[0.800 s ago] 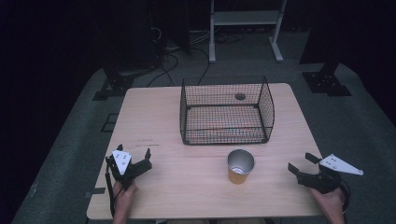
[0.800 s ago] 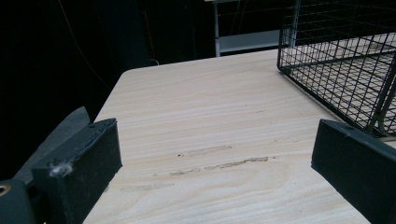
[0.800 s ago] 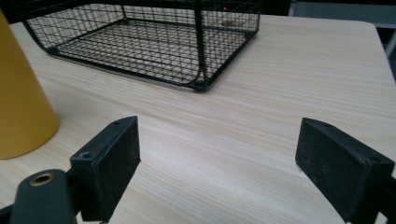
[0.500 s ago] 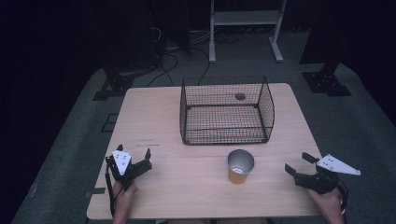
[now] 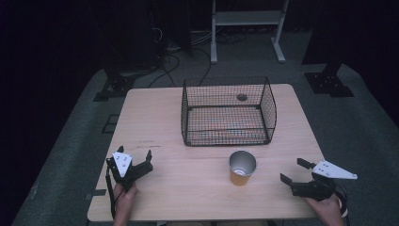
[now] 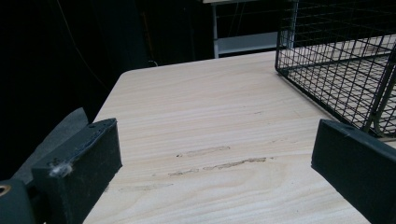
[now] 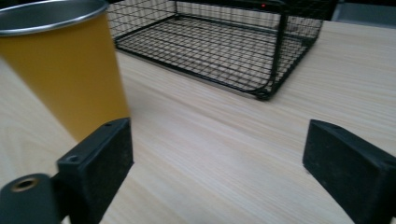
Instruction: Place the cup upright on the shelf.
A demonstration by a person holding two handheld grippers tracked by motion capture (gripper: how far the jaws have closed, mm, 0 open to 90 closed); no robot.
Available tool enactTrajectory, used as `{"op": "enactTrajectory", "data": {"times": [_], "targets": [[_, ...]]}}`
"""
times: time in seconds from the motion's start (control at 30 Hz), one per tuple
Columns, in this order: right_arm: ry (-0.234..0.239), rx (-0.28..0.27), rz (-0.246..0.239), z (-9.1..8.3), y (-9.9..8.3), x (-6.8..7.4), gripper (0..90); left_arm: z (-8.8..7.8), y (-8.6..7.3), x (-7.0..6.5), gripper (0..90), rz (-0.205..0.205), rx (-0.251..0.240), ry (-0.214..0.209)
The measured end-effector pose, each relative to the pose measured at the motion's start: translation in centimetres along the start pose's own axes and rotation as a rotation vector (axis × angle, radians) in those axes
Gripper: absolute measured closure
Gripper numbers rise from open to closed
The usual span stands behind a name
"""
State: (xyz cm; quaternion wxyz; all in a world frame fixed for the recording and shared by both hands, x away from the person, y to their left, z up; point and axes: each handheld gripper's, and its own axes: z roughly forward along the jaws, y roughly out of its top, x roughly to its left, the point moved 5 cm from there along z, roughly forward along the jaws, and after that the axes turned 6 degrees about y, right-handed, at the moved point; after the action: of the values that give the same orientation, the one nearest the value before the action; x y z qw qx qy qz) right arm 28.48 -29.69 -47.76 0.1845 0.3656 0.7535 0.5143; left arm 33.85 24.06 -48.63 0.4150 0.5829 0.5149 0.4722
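Dark room, wooden table (image 5: 160, 122). One wire basket (image 5: 228, 113) toward the far edge, one orange cup (image 5: 242, 168) near the front edge. Right gripper (image 5: 295, 171) released, jaws apart, nothing between; its view showed the cup (image 7: 65, 70) close. Left gripper (image 5: 133, 156) released, front-left corner.

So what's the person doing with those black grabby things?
A person sits at a wooden table with a tool in each hand. The right tool is open and points toward a yellow metal cup standing upright in front of a black wire basket. The left tool is open too, resting near the table's front left corner. Nothing is held yet.
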Motion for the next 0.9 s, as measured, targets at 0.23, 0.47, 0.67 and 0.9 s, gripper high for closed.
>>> {"op": "enactTrajectory", "data": {"times": [0.23,0.47,0.67,0.9], "targets": [[0.040,0.027,-0.042,0.4,0.4,1.7,6.4,0.0,0.0,0.0,0.8,0.003,0.000,0.000],[0.084,0.045,-0.084,1.2,0.9,3.6,2.0,0.0,0.0,0.0,0.8,0.004,-0.001,-0.001],[0.105,0.058,-0.108,2.0,1.2,4.8,2.0,0.0,0.0,0.0,0.8,0.003,-0.002,-0.002],[0.136,0.077,-0.124,3.2,1.6,6.1,2.0,0.0,0.0,0.0,0.8,0.004,-0.002,-0.003]]}}
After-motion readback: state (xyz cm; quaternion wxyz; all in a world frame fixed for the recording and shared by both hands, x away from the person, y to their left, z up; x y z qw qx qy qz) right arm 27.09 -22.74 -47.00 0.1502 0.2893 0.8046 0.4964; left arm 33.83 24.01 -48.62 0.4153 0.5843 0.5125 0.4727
